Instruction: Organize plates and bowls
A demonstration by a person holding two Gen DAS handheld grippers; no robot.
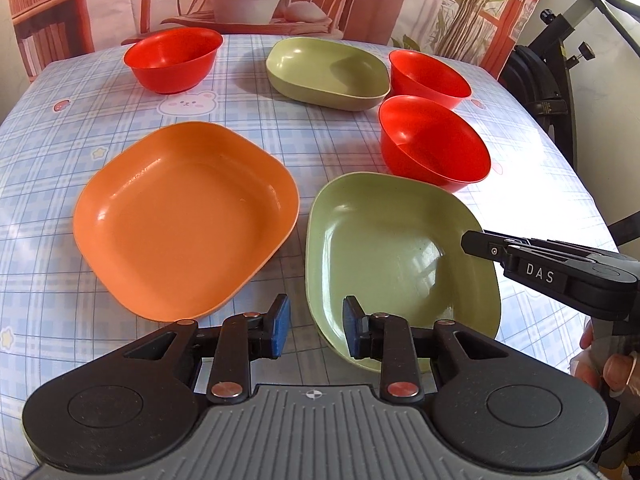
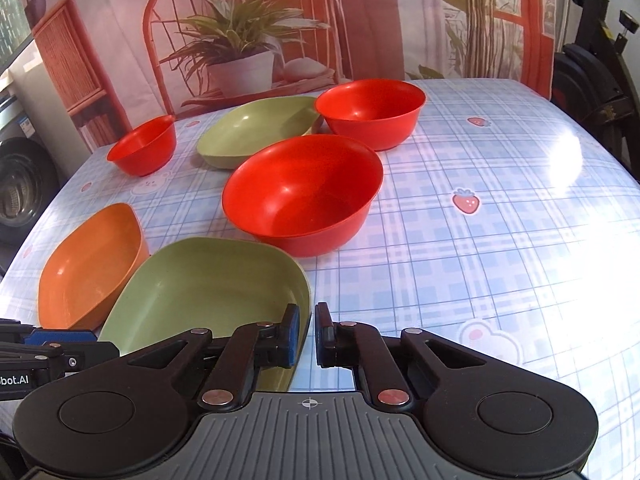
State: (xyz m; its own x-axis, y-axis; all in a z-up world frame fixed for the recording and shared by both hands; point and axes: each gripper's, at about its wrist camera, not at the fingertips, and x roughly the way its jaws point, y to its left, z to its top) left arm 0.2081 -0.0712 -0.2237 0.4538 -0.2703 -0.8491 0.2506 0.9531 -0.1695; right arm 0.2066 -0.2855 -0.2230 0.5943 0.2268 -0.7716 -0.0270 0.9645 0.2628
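A near green plate (image 1: 400, 248) (image 2: 208, 292) lies by the table's front edge, an orange plate (image 1: 184, 220) (image 2: 88, 268) to its left. My left gripper (image 1: 316, 318) straddles the green plate's left rim, one pad inside and one outside, with gaps on both sides. My right gripper (image 2: 307, 330) (image 1: 472, 242) is shut on that plate's right rim. Behind stand three red bowls (image 1: 434, 144) (image 1: 428, 76) (image 1: 174, 60) and a second green plate (image 1: 328, 72) (image 2: 256, 128). In the right wrist view the left gripper (image 2: 60, 338) shows at the lower left.
The table wears a blue plaid cloth (image 2: 480, 240) with bare room on its right half. A printed curtain (image 2: 248, 20) hangs behind it. Black exercise gear (image 1: 552, 92) stands to the right, a washing machine (image 2: 20, 184) to the left. A person's hand (image 1: 608, 364) holds the right gripper.
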